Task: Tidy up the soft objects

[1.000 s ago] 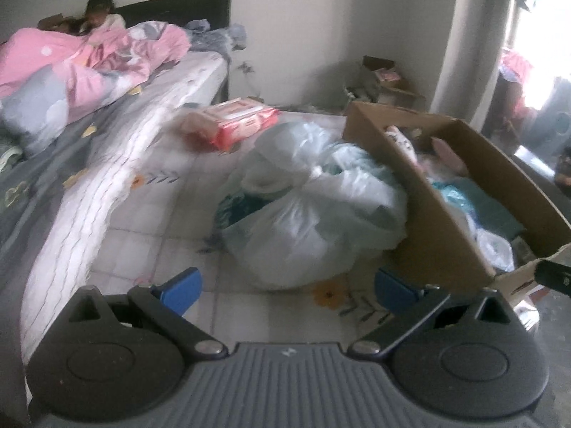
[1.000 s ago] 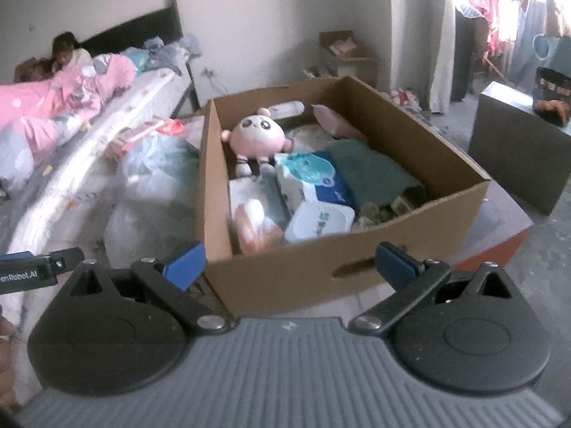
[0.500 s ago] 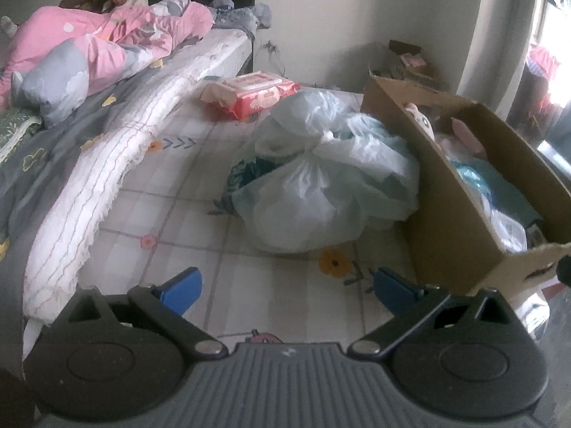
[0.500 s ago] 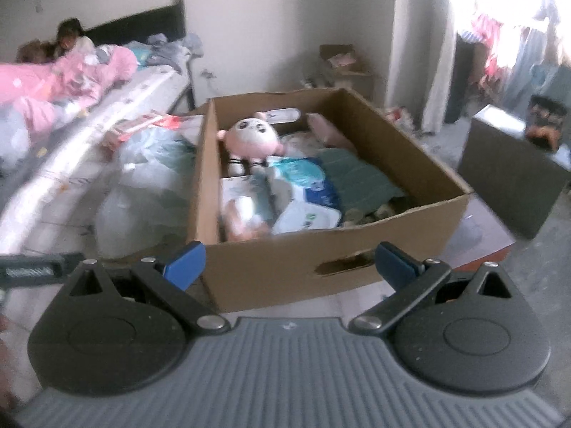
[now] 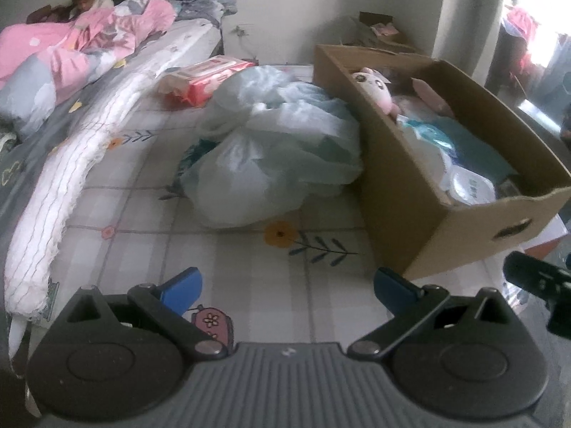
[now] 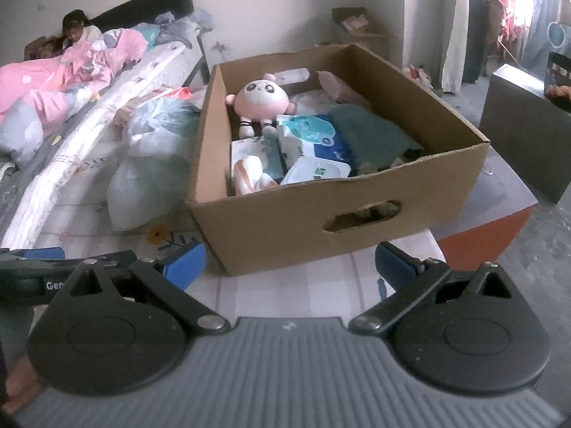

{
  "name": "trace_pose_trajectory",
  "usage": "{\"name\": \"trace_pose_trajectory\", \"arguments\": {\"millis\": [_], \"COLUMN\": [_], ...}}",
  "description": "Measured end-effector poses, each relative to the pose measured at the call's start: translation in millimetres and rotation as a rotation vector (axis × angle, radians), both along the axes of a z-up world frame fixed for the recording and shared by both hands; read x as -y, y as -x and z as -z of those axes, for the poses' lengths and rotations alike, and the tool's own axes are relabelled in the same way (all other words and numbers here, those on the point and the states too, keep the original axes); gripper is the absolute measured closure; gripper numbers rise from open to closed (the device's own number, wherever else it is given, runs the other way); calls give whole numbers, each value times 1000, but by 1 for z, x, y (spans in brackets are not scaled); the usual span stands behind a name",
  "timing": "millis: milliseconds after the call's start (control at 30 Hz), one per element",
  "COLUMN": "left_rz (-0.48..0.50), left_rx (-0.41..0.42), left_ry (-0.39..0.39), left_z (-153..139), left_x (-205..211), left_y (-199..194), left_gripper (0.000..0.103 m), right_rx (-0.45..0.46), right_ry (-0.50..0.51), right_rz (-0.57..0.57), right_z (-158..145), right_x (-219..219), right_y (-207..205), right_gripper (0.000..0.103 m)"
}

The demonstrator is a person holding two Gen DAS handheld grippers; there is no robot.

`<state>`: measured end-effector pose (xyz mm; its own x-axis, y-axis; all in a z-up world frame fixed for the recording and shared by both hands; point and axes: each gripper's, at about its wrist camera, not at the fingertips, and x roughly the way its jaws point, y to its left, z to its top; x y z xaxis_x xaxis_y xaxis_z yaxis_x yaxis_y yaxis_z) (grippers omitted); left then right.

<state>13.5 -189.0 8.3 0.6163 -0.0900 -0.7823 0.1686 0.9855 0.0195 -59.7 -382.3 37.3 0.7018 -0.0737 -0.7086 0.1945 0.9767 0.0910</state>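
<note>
Holding both grippers wide open and empty, we have the left gripper (image 5: 287, 287) over the patterned mat (image 5: 150, 235) and the right gripper (image 6: 289, 262) before the cardboard box (image 6: 285, 221), where a pink plush doll (image 6: 262, 100) sits upright among wipe packs (image 6: 314, 139) and a green cloth (image 6: 371, 135).

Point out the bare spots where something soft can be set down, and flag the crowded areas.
Free: the patterned sheet between the left gripper, the plastic bag and the white rolled blanket; also the strip between the right gripper and the cardboard box. Crowded: the box interior, packed around the pink plush, and the bag pressed against the box's side.
</note>
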Motion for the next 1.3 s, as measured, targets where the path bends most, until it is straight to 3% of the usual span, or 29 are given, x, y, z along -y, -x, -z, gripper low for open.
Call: {"name": "trace_pose_trajectory", "arguments": {"millis": [700,1300], "left_rz": [37,41], "left_rx": [30,8], "left_ry": [-8,0], "left_z": [-16,-13], "left_x": [17,17], "left_y": [2,-1], "left_gripper": [0,0], "right_rx": [-10,-24], "right_ry": [36,60], "right_rz": [-14,-15], "right_z": [-3,-1], "right_x": [5,7], "right_y": [-9,-11], "right_gripper": [1,1]}}
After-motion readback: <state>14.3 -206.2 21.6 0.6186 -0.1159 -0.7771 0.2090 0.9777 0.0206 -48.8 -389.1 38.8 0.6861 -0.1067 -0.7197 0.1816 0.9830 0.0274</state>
